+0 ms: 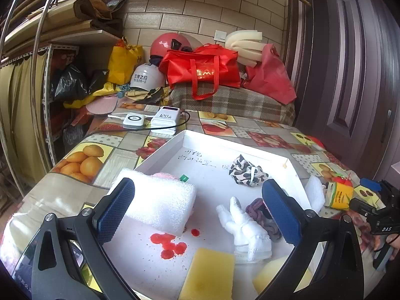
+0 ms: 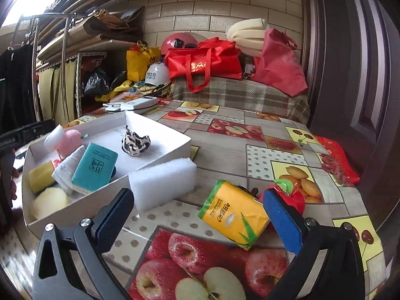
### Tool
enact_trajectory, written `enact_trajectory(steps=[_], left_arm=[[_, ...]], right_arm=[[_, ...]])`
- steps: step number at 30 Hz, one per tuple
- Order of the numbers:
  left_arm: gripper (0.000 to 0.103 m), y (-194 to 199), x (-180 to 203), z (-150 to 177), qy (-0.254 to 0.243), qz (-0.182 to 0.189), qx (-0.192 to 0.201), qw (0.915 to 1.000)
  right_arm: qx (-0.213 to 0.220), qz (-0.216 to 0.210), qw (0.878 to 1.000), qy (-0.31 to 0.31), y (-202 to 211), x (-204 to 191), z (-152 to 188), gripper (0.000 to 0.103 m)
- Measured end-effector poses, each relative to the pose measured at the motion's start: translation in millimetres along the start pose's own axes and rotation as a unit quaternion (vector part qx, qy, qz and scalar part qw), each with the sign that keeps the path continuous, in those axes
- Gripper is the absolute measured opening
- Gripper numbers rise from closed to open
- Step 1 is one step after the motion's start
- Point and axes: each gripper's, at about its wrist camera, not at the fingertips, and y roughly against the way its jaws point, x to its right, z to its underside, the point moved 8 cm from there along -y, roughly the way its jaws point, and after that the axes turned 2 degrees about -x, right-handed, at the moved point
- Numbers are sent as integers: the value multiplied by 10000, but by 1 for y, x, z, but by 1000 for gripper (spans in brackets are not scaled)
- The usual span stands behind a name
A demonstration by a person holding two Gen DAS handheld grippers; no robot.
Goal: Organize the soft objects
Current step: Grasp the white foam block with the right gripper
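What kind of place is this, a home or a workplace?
Most likely a lived-in home, perhaps an entry or storage corner. A table wears a fruit-print cover, helmets and shopping bags are piled on a plaid-covered surface by a tiled wall, and a panelled door stands at the right.

Two white power banks are lying on the fruit-print tablecloth; a red bag and helmets are sitting behind.
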Motion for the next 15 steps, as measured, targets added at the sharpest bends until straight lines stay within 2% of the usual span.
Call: enact_trajectory(steps=[3,6,9,12,15], left_arm=[[103,0,1,1,42,5,-8,10000],[103,1,4,2,107,11,-24,9999],[103,1,4,2,113,10,-28,9999],[103,1,3,1,122,14,-24,9999],[103,1,3,1,128,9,-31,9999]], right_arm=[[-432,-318,9980,329,-18,-17,6,103],[-577,-318,9943,839,-29,-41,8,103],[-580,-32,9908,1221,-35,-59,7,103],[-678,90,9887,1334,-45,-70,5,103],[-947,537,9836,1440,-60,-70,8,102]])
